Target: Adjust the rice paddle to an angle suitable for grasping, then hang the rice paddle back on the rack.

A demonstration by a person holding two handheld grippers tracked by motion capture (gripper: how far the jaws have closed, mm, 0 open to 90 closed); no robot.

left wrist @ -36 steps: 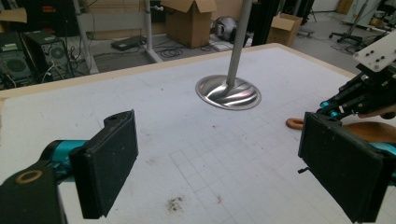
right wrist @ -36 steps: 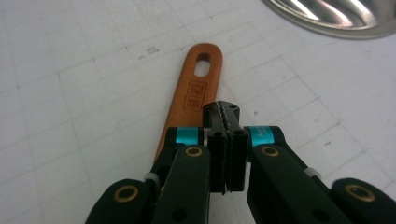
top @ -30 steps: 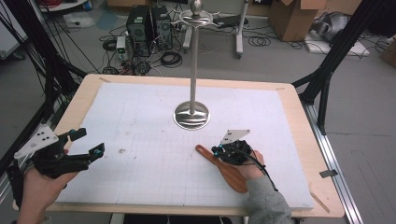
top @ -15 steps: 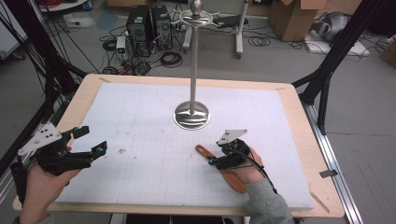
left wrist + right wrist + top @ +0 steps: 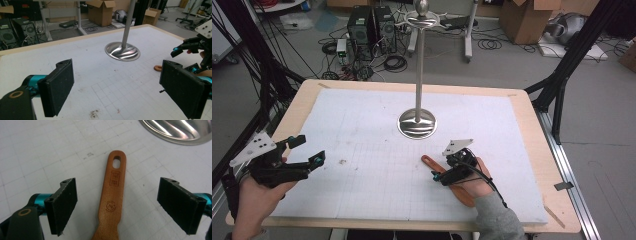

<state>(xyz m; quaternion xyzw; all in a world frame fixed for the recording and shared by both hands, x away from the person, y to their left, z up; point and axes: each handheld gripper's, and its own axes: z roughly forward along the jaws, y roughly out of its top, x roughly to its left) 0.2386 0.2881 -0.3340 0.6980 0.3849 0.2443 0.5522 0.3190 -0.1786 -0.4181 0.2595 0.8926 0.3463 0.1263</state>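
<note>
A wooden utensil [image 5: 113, 187] with a hanging hole in its handle lies flat on the white gridded mat [image 5: 362, 130], at the front right. My right gripper [image 5: 122, 205] hovers just over that handle. Its jaws have just been opening and now stand wide on either side of the handle, apart from the wood. From above, the right gripper [image 5: 439, 176] covers the utensil's middle, and the handle tip [image 5: 428, 161] pokes out towards the left. My left gripper [image 5: 310, 150] is open at the mat's front left, with nothing between its pads [image 5: 60, 87].
A steel stand with a round base [image 5: 417, 122] and a tall pole rises at the mat's centre, just beyond the utensil. The mat lies on a wooden tabletop [image 5: 532, 125]. Black frame legs, cables and boxes are on the floor behind.
The right gripper's jaws have gone from shut on the utensil's handle to wide open, and the utensil now rests on the mat. The left gripper has stayed where it was.
</note>
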